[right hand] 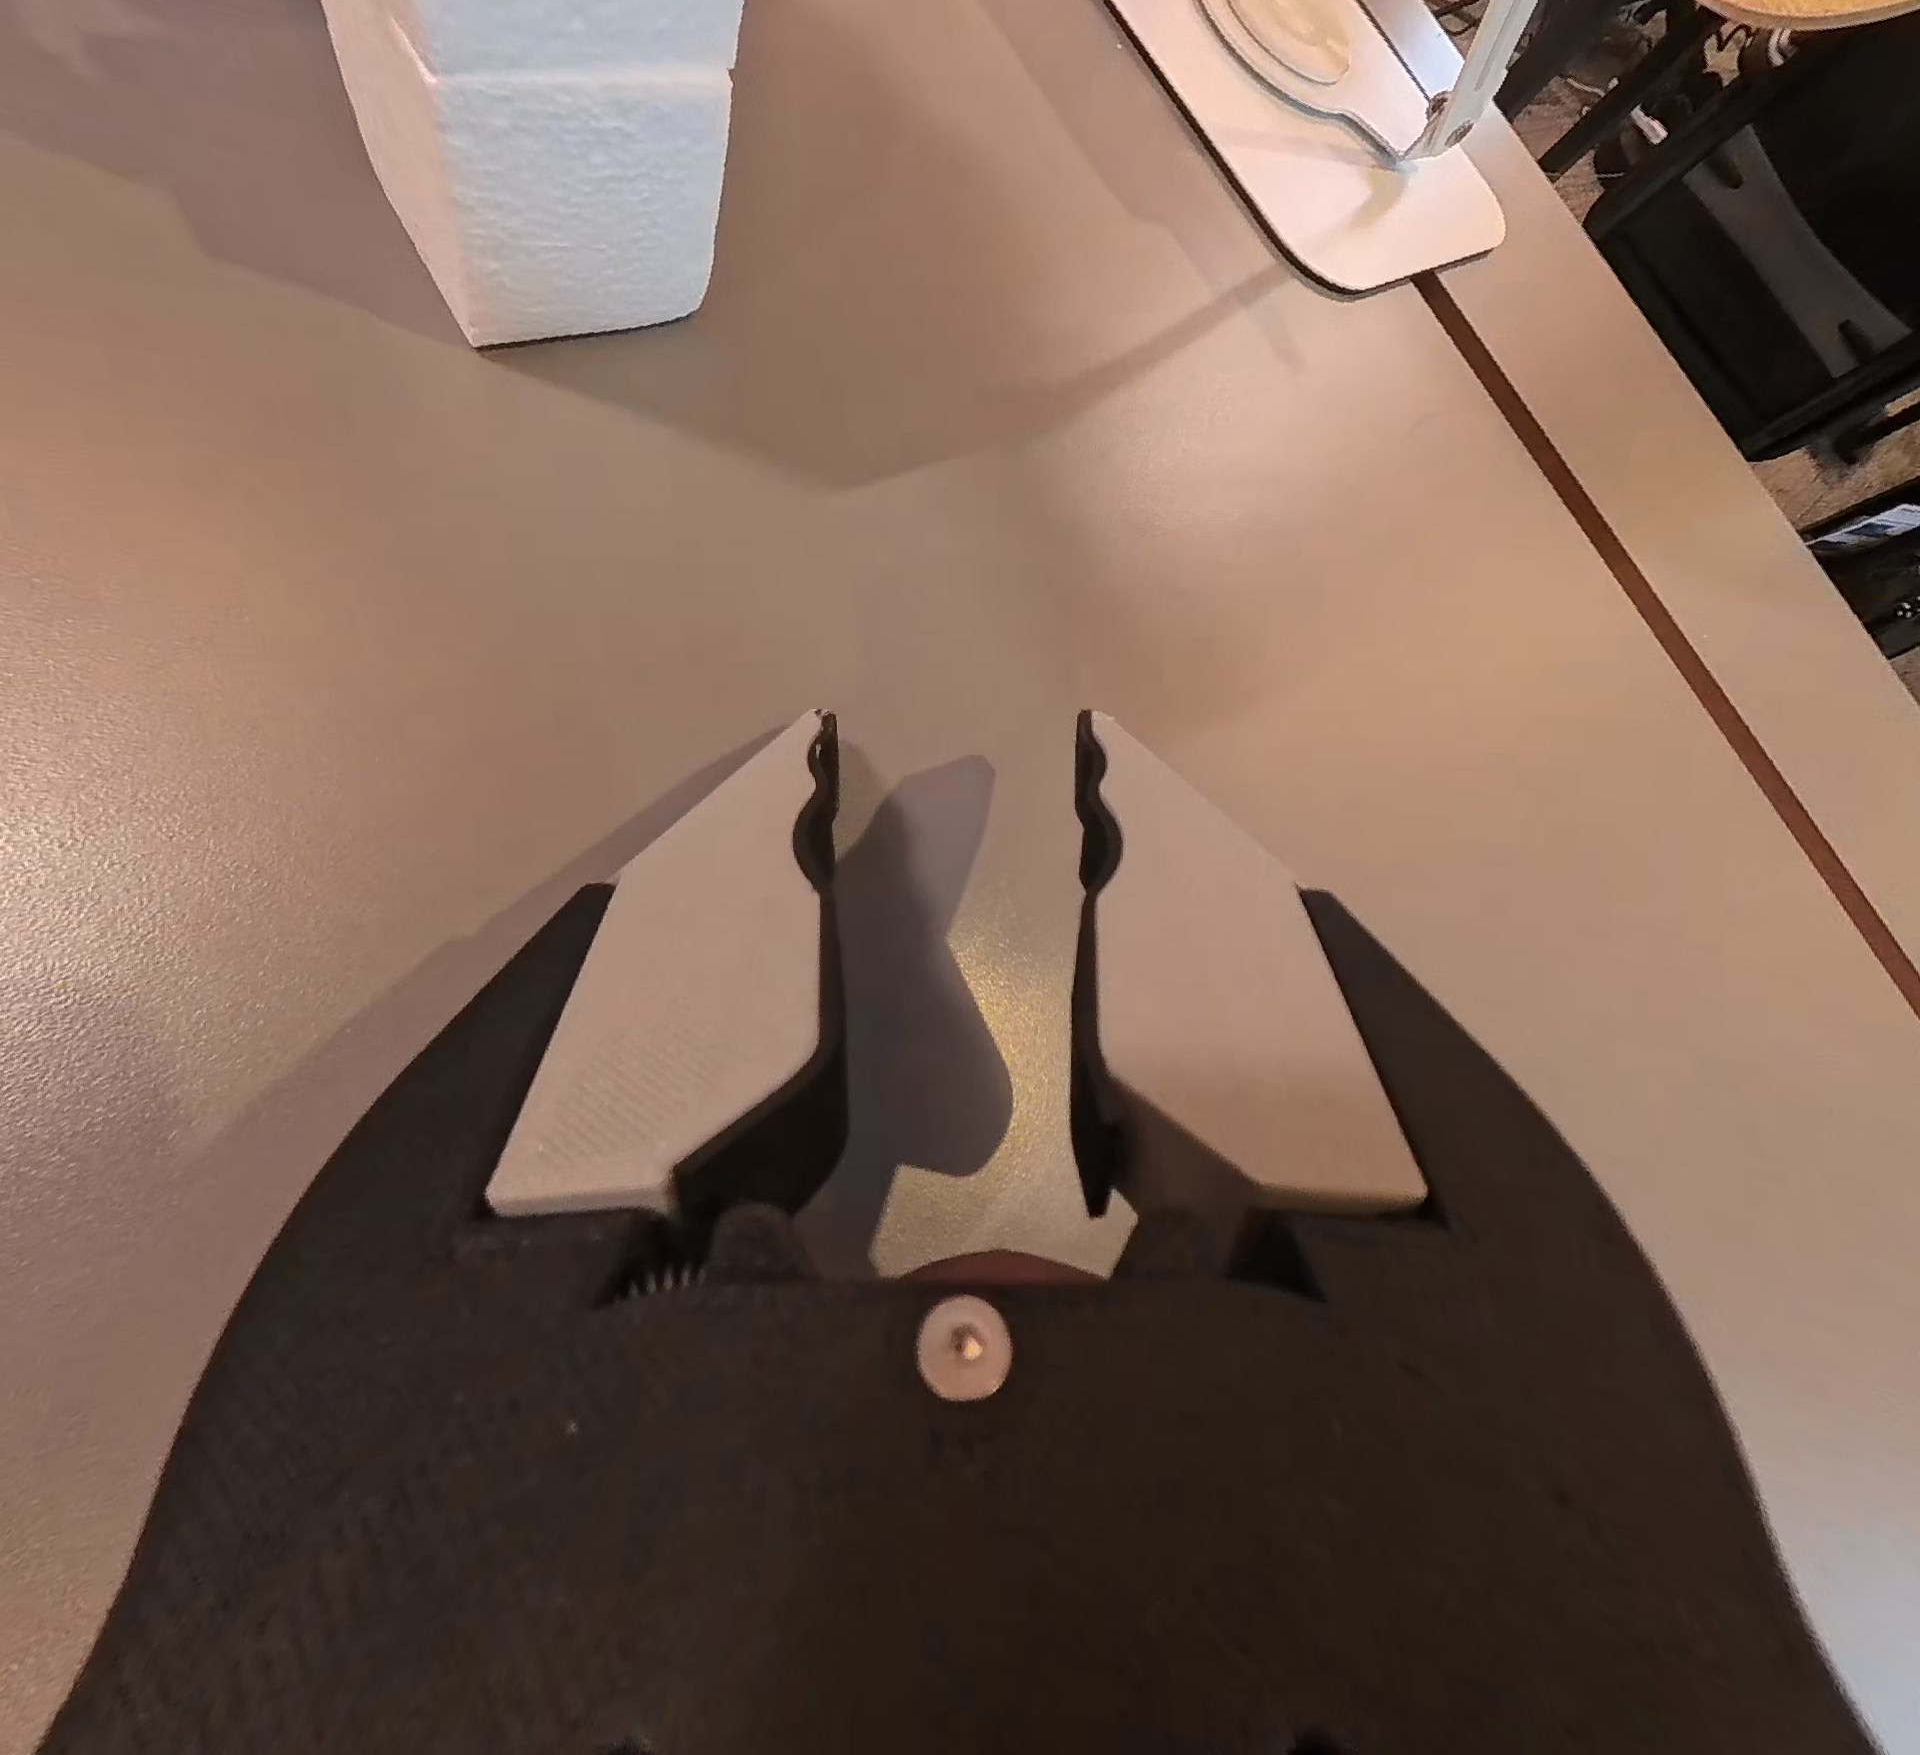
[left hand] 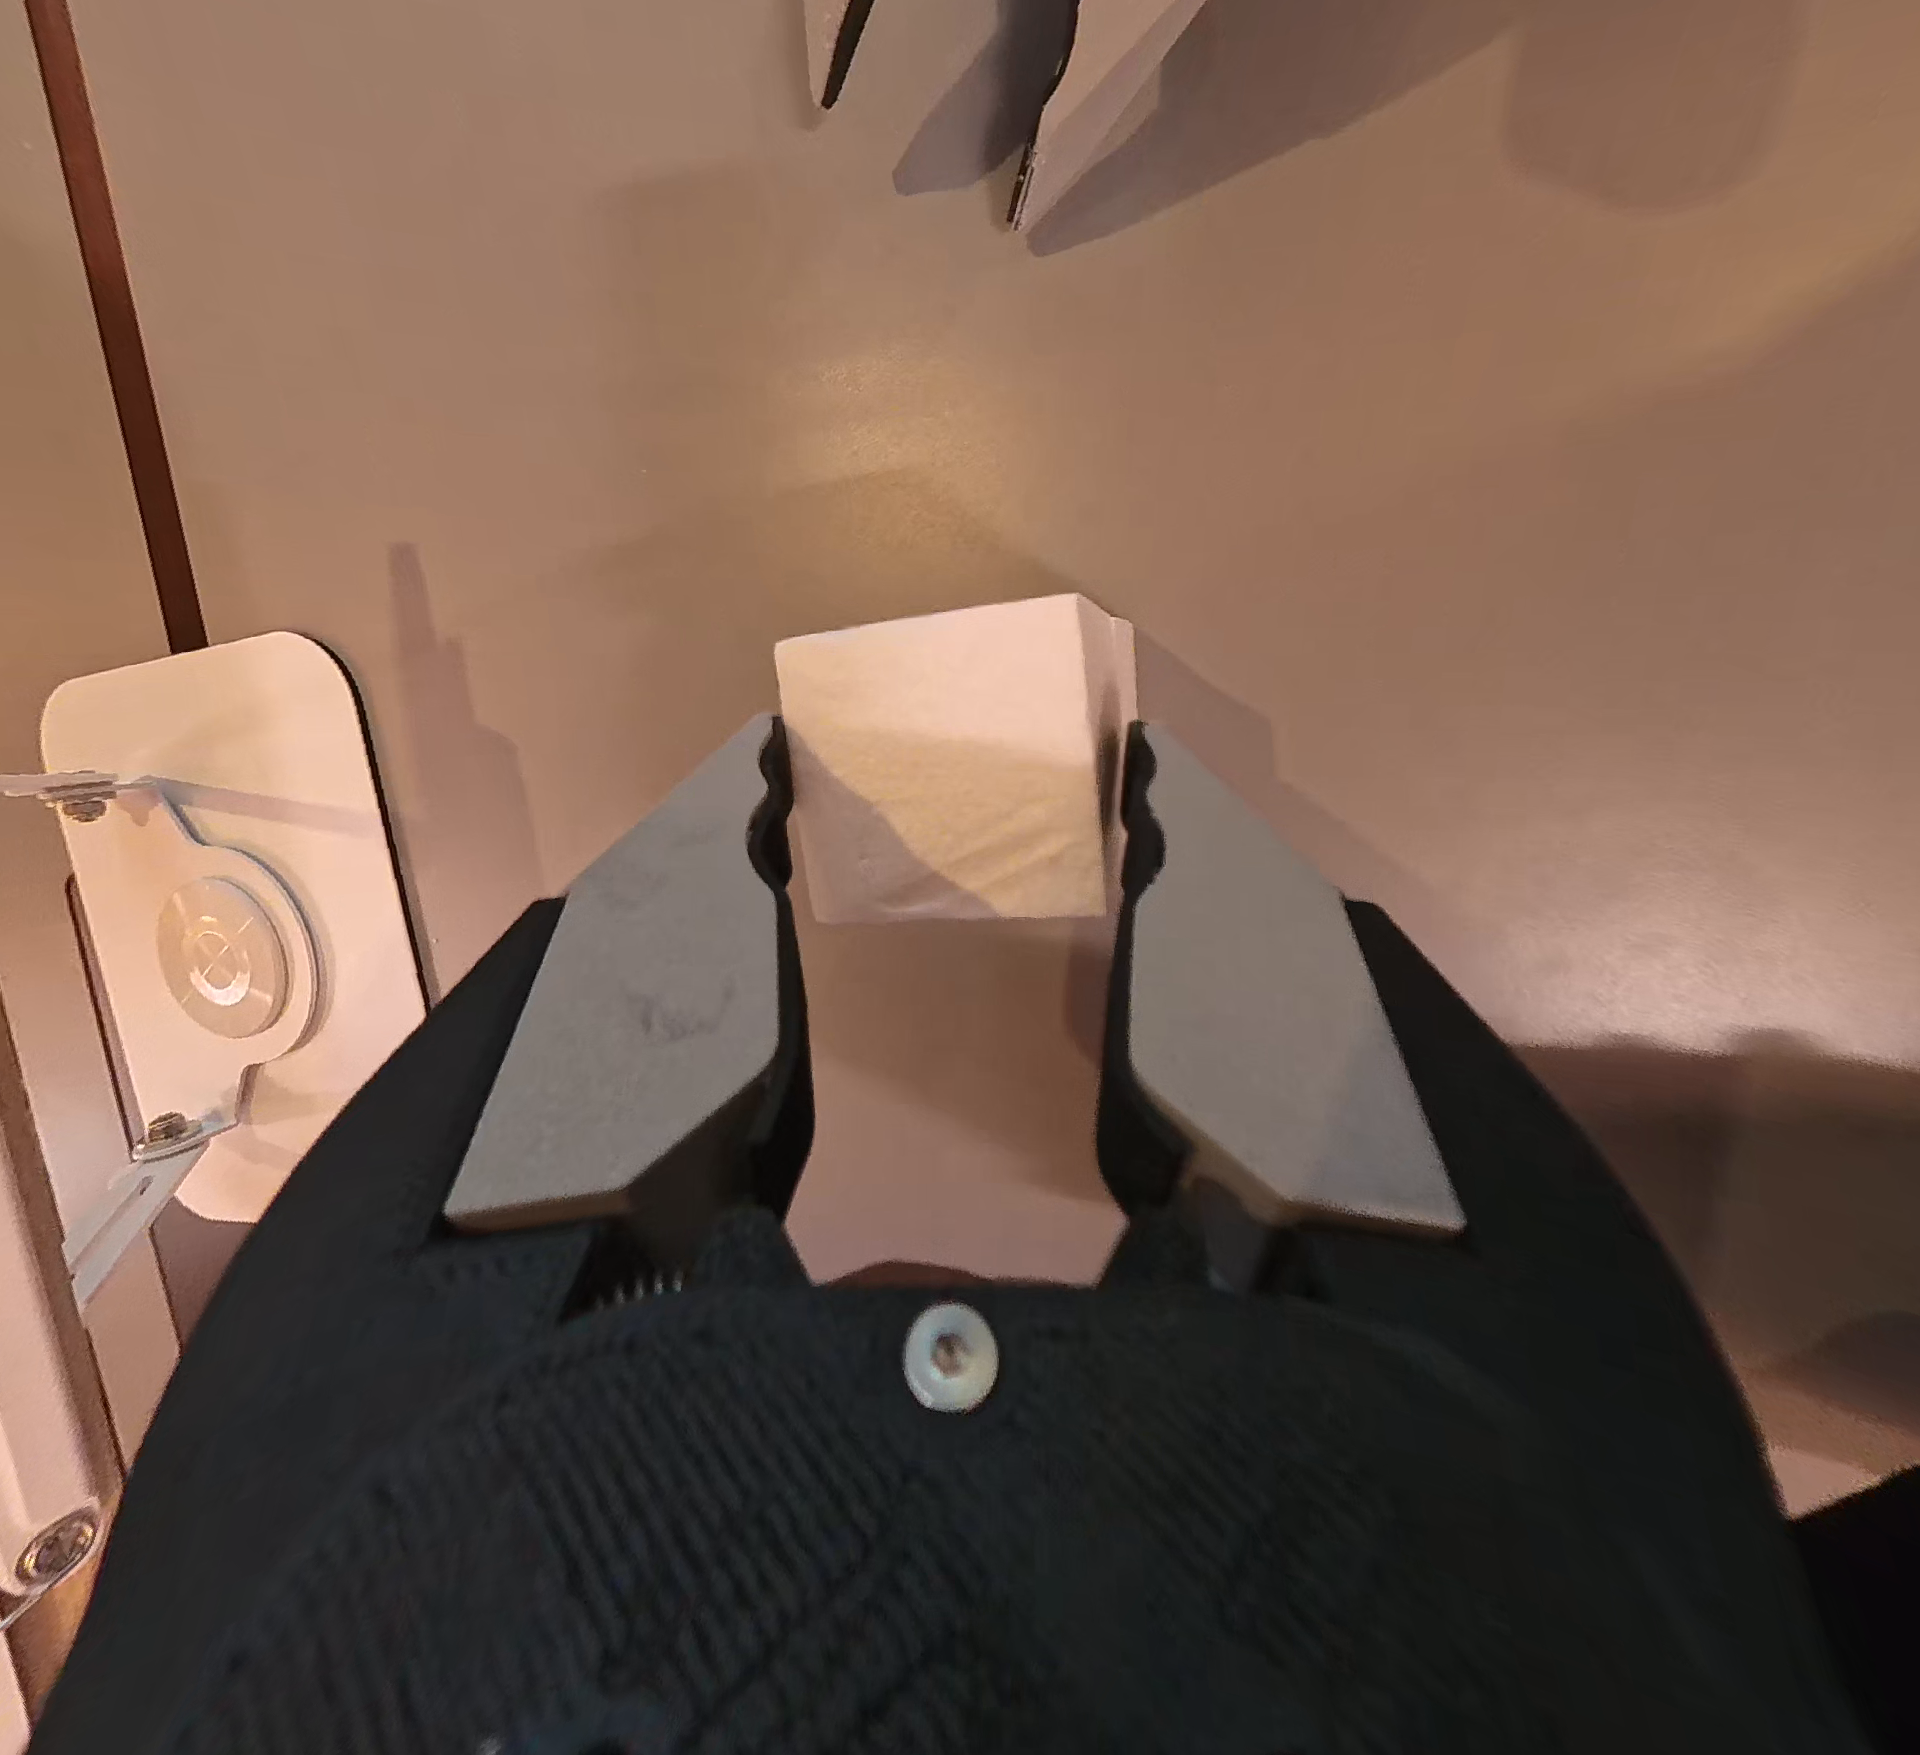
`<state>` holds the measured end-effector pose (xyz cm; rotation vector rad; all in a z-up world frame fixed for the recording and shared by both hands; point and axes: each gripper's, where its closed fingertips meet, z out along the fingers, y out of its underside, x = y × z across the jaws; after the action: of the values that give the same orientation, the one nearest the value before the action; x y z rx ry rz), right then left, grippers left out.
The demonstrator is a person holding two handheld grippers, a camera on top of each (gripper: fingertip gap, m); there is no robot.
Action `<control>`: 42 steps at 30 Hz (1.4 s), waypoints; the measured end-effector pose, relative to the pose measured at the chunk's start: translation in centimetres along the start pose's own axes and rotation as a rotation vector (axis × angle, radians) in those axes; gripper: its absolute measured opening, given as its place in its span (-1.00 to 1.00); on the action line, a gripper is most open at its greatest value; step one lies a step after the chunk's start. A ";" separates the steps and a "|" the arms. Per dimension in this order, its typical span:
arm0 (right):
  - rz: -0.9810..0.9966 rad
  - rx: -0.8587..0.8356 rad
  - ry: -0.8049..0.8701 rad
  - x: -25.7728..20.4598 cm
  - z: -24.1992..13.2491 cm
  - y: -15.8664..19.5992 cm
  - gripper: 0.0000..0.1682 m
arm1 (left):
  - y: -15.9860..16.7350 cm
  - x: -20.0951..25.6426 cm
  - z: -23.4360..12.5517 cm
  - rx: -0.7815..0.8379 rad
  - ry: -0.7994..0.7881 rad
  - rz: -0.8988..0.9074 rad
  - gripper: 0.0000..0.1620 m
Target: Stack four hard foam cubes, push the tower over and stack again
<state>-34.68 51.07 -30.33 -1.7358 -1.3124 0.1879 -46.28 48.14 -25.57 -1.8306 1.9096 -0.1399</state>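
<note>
Two fingers of the left gripper (left hand: 951, 760) straddle the top cube (left hand: 940, 760): left pad touching its side face, right pad just beside the other face with a thin sliver of gap, so I can't tell if it's clamped or just let go. The cube sits on a tower (right hand: 540, 95) seen from above (only a slightly offset edge of the block beneath peeks out at the right). The right wrist view shows the tower's lower part standing on the table (right hand: 312, 562), at least two blocks w/ a small step between them; its top is cut off, so the block count can't be read.

The right gripper (right hand: 954, 729) hangs empty, fingers moderately apart, low over bare table, well clear of the tower.

Judgement: this looks like placing a cube on the stack. To do it well, keep the cube square to the one below, set it flat w/ no twist, then spread both fingers evenly and lift straight back, so neither pad drags a face. Foam is light; a sideways nudge would likely shift it. Right gripper best kept away.

A white plate (right hand: 1278, 95) with a metal bracket lies by the table edge, apart from the work.
</note>
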 end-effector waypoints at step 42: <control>-0.007 -0.009 0.010 0.1 0.0 0.2 -0.49 | 22.3 -10.6 -27.9 0.473 -1.307 -1.243 -0.25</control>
<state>-34.56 51.15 -30.46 -1.7377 -1.3135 0.1688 -78.18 53.37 -7.16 -1.7117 -0.2037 0.1682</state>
